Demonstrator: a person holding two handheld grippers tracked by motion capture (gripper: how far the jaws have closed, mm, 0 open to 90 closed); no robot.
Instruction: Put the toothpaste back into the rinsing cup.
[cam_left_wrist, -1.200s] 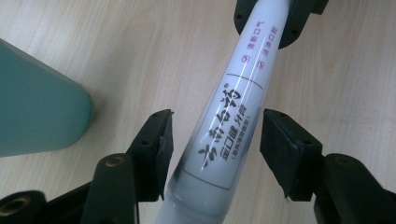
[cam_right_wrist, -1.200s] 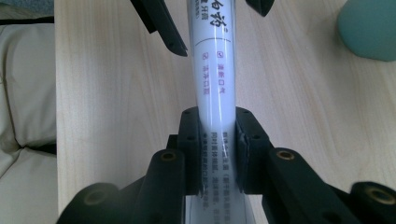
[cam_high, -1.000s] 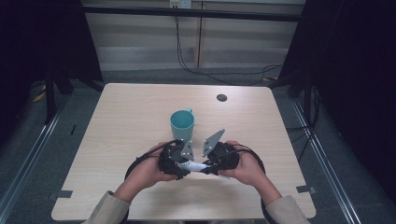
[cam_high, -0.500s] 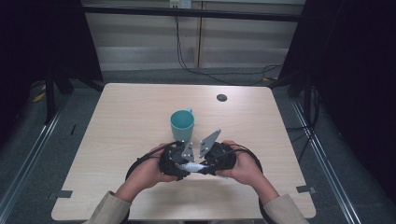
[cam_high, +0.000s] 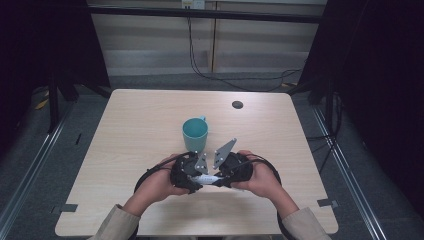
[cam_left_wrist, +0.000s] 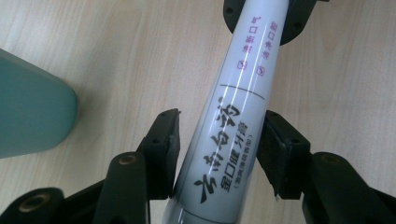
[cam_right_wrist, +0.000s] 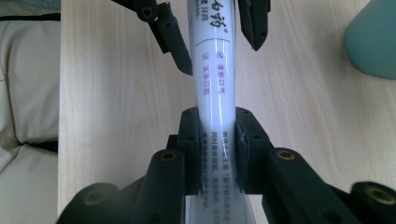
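Tube (cam_high: 207, 179) carried level above the table (cam_high: 140, 115), near its front edge, long axis running from hand to hand, crosswise to the person. Right gripper (cam_right_wrist: 217, 114) clamped on the narrower stretch of it, both pads pressed flat against the white sides. Left gripper (cam_left_wrist: 222, 116) straddling the wider printed part, jaws partly apart: one pad against the tube, the other seemingly standing just off it, so no firm pinch there. In effect held by the right alone, merely flanked by the left.

Cup (cam_high: 195, 134) upright on the table just beyond the two grippers, mouth open upward, a little to the left of their meeting point, hence nearer the left gripper (cam_high: 187, 172) than the right (cam_high: 235, 167). Seen at the edge of both gripper views, beside the tube and not touching it.

Probably bound for the cup: calls for tipping that level axis upright and carrying it forward, away from the person, with the right grip doing the work.
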